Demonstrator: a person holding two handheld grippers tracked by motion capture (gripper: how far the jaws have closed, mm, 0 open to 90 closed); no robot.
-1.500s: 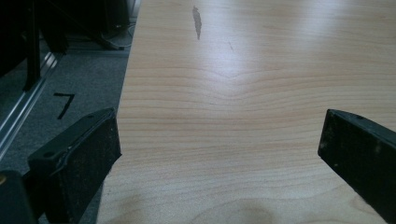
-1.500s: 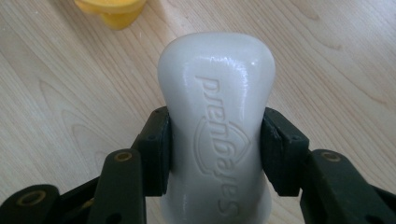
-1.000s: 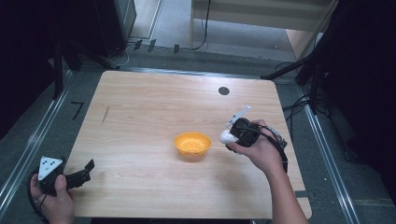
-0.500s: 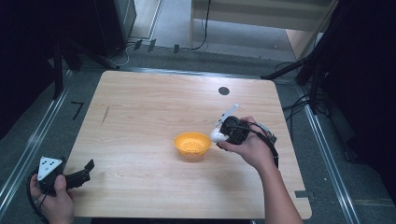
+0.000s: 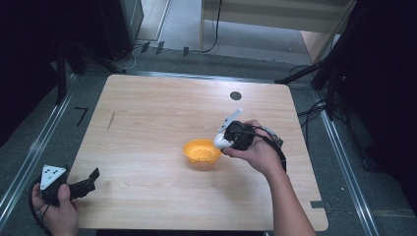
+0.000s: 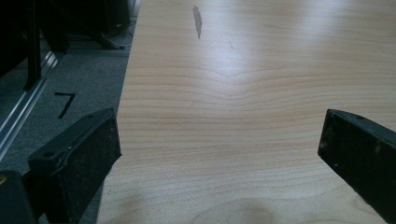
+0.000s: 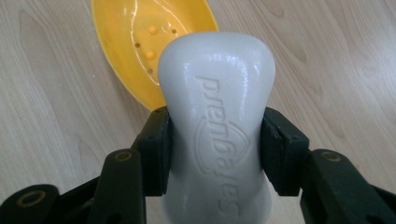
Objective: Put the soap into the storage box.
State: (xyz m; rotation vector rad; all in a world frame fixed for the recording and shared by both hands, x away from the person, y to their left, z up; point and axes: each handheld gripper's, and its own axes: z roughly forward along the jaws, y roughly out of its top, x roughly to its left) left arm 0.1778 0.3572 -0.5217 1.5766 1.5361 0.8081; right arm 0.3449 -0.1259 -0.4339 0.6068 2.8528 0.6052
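One empty yellow dish [image 5: 201, 153]

Table [image 5: 162, 118]: light wood, rounded corners.
Black disc [image 5: 235, 96]: on the table near its far edge.
Dark streak [image 6: 198, 21]: on the tabletop.
Floor [image 5: 49, 147]: grey, with black tape mark [image 5: 81, 115].

Setting: lab or test workspace, not a home. Evidence: bare light-wood table [image 5: 162, 113] on grey carpet [image 5: 182, 24]; metal floor rails [image 5: 34, 142] at 9 and 3 o'clock; loose black cables [image 5: 214, 29] at 12 o'clock; dark stands [image 5: 61, 64] at 10 and 2 o'clock; black tape mark [image 5: 81, 114] on floor, 9 o'clock.
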